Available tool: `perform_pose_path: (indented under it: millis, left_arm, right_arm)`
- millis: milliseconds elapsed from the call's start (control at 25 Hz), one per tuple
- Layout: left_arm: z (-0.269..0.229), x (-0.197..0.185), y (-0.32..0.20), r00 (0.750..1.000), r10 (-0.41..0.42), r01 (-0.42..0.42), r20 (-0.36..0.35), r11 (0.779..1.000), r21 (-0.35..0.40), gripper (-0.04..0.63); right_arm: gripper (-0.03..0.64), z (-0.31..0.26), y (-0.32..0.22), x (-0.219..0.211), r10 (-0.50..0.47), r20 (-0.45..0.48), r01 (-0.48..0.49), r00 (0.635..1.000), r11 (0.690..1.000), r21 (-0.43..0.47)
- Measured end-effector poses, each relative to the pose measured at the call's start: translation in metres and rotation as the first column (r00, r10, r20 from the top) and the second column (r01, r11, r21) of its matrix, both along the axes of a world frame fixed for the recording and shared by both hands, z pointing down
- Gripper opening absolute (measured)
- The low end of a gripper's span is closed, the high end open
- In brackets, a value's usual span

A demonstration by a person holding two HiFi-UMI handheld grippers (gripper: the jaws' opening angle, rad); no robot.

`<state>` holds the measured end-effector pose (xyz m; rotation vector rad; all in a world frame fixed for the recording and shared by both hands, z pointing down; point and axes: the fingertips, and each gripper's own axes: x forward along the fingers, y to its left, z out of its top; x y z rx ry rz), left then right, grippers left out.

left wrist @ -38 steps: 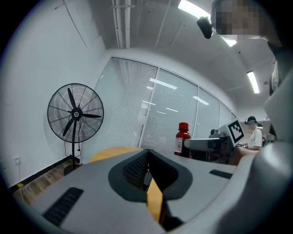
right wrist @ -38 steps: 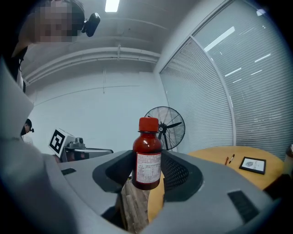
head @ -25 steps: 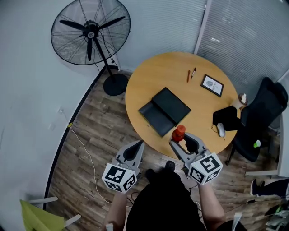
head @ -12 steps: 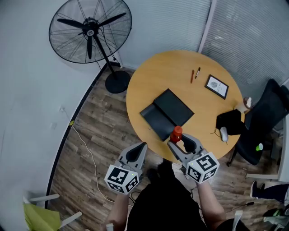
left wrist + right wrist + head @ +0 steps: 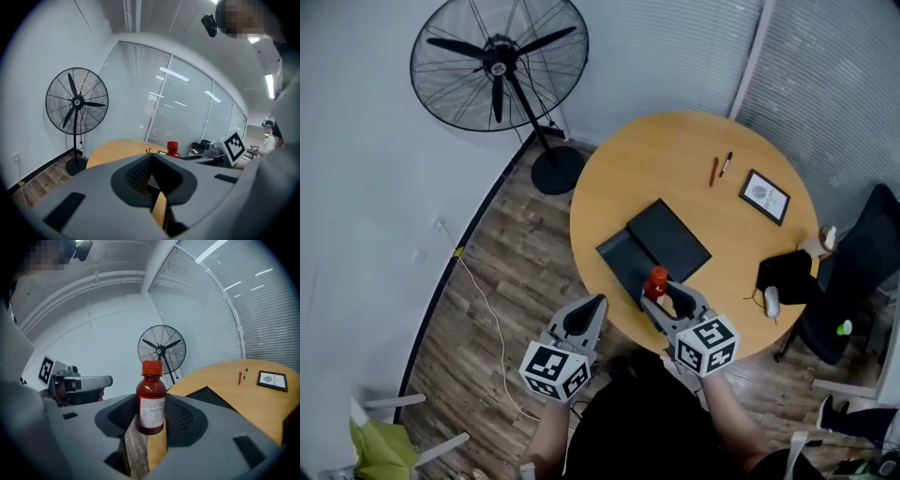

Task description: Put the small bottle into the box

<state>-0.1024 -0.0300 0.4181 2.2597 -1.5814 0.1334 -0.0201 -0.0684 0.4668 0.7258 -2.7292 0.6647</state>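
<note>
**Item under task.** The small bottle [image 5: 151, 399], dark red with a red cap, stands upright and is carried clear of the table [image 5: 722, 211]. It is not yet in the box [image 5: 670, 239].

**Right gripper** [image 5: 151, 417]. Its jaws are clamped on the lower body of the bottle, 1 on each side. The label faces the camera and the cap stands above the jaws.

**Change noted.** 1 second ago the head view showed the bottle beside the box's near right edge, over bare table. It now shows over the near edge of the box, about where the 2 black halves meet. I judge that the carry is nearly complete and that lowering and release remain.

**Box.** It lies open and flat near the table's front edge. I cannot tell from here which half is the tray.

**Left gripper** [image 5: 151, 161]. Its jaws are closed together with nothing between them. It is held off the table's near-left edge and takes no part.

**Risk.** Releasing from height could tip the bottle, so it should be lowered first.
</note>
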Motion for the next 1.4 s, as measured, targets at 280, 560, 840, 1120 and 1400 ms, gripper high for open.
perform_pose_path:
  millis: [280,560,840,1120,1400]
  left_arm:
    - [0.007,0.007,-0.024,0.999,-0.024,0.025,0.021,0.999,-0.024,-0.006]
    - [0.023,0.012,-0.040,0.997,-0.066,0.068,0.032,0.996,-0.062,-0.006]
    - [0.033,0.002,-0.046,0.997,-0.077,0.079,0.031,0.993,-0.090,-0.006]
    - [0.047,-0.012,-0.052,0.999,-0.029,0.032,0.022,0.993,-0.114,-0.006]
    - [0.068,-0.031,-0.065,0.999,0.037,-0.038,-0.008,0.989,-0.142,-0.006]
  right_arm:
    - [0.206,0.023,-0.020,-0.011,-0.034,-0.024,0.033,0.999,0.999,-0.040]
    - [0.206,0.054,-0.033,-0.016,-0.053,-0.041,0.049,0.998,0.994,-0.102]
    - [0.206,0.078,-0.047,-0.026,-0.038,-0.071,0.027,0.997,0.987,-0.156]
    - [0.206,0.101,-0.059,-0.042,-0.001,-0.110,-0.017,0.994,0.986,-0.167]
    - [0.206,0.125,-0.069,-0.059,0.045,-0.185,-0.077,0.982,0.983,-0.169]
